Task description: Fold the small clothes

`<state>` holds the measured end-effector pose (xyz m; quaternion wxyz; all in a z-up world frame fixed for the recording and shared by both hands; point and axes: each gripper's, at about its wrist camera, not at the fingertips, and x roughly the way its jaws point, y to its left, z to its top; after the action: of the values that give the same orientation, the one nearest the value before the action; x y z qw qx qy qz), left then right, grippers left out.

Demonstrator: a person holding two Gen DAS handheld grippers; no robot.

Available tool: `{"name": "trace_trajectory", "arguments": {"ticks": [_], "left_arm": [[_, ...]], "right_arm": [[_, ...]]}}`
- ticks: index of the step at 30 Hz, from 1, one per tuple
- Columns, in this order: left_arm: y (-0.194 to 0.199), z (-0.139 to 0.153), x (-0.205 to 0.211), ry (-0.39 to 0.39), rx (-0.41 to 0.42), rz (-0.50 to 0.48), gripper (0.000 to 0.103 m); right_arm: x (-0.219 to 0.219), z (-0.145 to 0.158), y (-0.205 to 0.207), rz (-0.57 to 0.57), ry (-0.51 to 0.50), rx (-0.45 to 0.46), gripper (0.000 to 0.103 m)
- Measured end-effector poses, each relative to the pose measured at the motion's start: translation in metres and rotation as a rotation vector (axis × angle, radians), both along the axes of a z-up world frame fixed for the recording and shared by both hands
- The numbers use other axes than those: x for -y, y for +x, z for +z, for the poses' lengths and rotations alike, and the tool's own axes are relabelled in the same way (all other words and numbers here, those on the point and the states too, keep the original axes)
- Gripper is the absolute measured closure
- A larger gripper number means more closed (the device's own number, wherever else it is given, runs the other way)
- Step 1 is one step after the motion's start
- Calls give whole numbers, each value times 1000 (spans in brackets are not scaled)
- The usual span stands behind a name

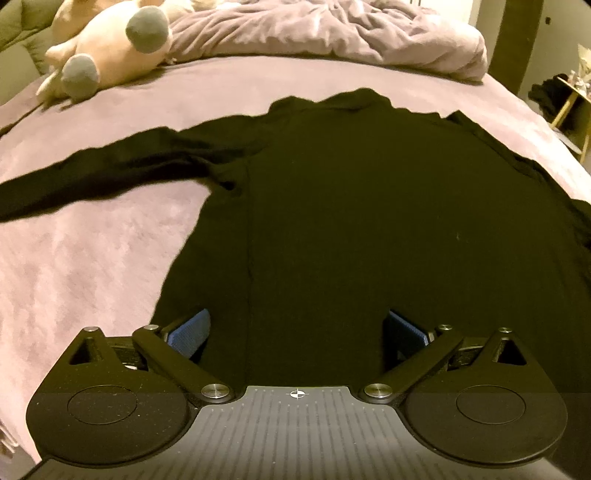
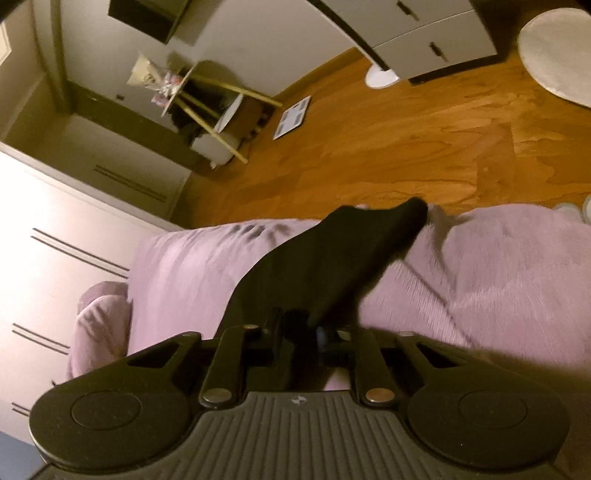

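A black long-sleeved top lies flat on the pink bedspread, collar away from me, left sleeve stretched out to the left. My left gripper is open, its blue-padded fingers spread wide over the top's lower hem. In the right wrist view my right gripper is shut on the black sleeve, which hangs stretched from the jaws toward the bed's edge above the pink bedspread.
A pink plush toy and a crumpled pink duvet lie at the head of the bed. Beyond the bed edge are a wooden floor, a small side table, a scale and white wardrobes.
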<state>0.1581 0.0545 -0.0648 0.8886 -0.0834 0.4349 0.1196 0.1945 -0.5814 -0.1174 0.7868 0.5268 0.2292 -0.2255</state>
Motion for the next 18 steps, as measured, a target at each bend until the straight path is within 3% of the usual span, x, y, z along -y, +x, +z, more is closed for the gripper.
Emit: {"name": "trace_trajectory", "arguments": {"ticks": [2, 4, 7, 10, 12, 14, 18], "left_arm": [[1, 8, -1, -4, 21, 2, 0], [4, 18, -1, -22, 57, 1, 0], [11, 35, 2, -28, 139, -3, 0], [24, 51, 7, -52, 189, -23, 1], [30, 58, 11, -92, 219, -58, 1], [38, 62, 14, -130, 232, -108, 1], [59, 55, 16, -254, 217, -207, 1]], "right_arm": [[-7, 15, 8, 23, -119, -52, 99], [-37, 46, 18, 94, -348, -78, 100], [-116, 87, 32, 327, -608, 35, 99], [-218, 115, 33, 673, -771, 208, 98], [-288, 118, 27, 938, -810, 295, 90], [-334, 111, 19, 1110, -776, 319, 60], [-359, 96, 4, 1144, -682, 290, 55]]}}
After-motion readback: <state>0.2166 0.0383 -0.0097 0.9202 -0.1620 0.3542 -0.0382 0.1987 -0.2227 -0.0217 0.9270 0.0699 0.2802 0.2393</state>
